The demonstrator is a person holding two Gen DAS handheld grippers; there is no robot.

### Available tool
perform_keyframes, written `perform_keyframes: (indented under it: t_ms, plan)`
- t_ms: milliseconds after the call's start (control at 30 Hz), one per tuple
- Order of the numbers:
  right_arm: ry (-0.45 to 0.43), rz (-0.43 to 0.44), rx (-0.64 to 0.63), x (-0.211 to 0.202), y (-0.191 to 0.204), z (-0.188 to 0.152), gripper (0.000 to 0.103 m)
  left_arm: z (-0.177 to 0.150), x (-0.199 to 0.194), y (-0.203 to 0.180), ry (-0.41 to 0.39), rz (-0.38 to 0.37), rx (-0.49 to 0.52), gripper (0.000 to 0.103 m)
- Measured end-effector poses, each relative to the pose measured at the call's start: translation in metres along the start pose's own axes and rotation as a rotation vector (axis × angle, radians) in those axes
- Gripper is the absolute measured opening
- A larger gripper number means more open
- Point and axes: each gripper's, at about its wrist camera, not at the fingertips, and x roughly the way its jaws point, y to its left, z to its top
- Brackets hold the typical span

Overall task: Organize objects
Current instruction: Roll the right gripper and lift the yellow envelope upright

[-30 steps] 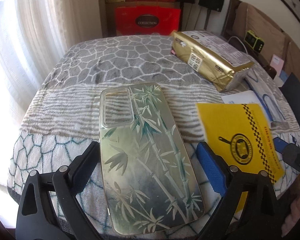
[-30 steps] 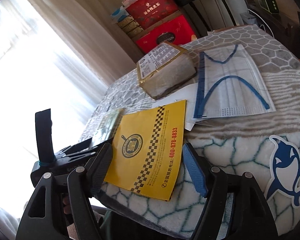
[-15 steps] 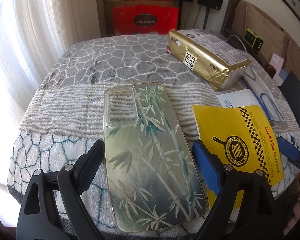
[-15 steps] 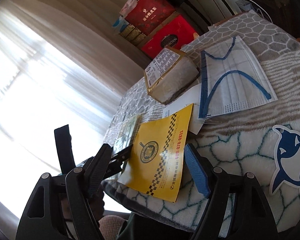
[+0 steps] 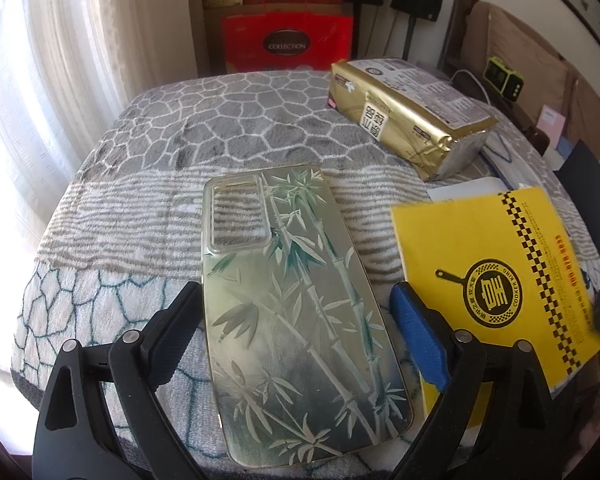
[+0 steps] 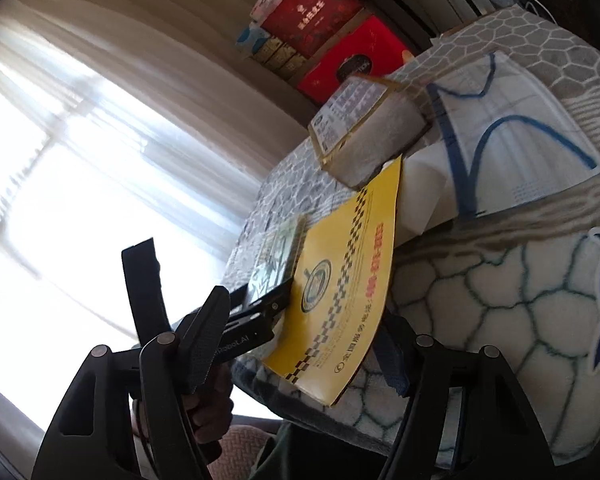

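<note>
Blanket (image 5: 228, 120) w/ grey stone pattern covers the whole surface; on it, gold packet (image 5: 408, 116) lies far-right of the phone case (image 5: 296, 312), w/ yellow booklet (image 5: 496, 280) just right of the case, its near end overhanging the blanket edge. Left gripper (image 5: 296, 320) sits wide open w/ jaws opening, fingers either side of the case's lower half, no clear press on it. Right gripper (image 6: 300, 354) is closing around the booklet's near edge, booklet between the fingers, contact not clear; left gripper also shows beside it.
</note>
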Motion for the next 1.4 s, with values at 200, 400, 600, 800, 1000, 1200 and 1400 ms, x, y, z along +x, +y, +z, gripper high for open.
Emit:
perform_keyframes:
  t_ms: [200,400,600,800,1000,1200,1400]
  plan:
    - [0.008,-0.125,-0.089,0.024,0.017,-0.001,0.066,0.000,-0.001,-0.003,-0.004,-0.008,0.019,0.092]
    - [0.004,-0.156,-0.052,0.021,0.005,0.001,0.045,-0.001,-0.001,-0.003,-0.004,-0.011,0.015,0.092]
    - [-0.004,-0.158,-0.012,0.012,-0.007,-0.001,0.023,0.000,-0.001,-0.002,0.001,-0.012,0.016,0.092]
    - [-0.011,-0.167,-0.020,0.004,-0.008,0.000,0.022,0.000,0.000,-0.002,0.001,-0.008,0.014,0.094]
    - [-0.036,-0.138,0.047,-0.002,-0.020,0.006,0.023,0.000,0.000,-0.002,-0.007,-0.008,0.013,0.095]
    - [-0.025,-0.140,0.031,0.009,-0.019,0.008,0.023,0.000,0.000,-0.002,-0.006,-0.009,0.015,0.095]
    - [-0.111,-0.139,0.005,-0.003,-0.016,0.011,0.001,0.001,0.000,-0.003,0.002,-0.017,0.018,0.095]
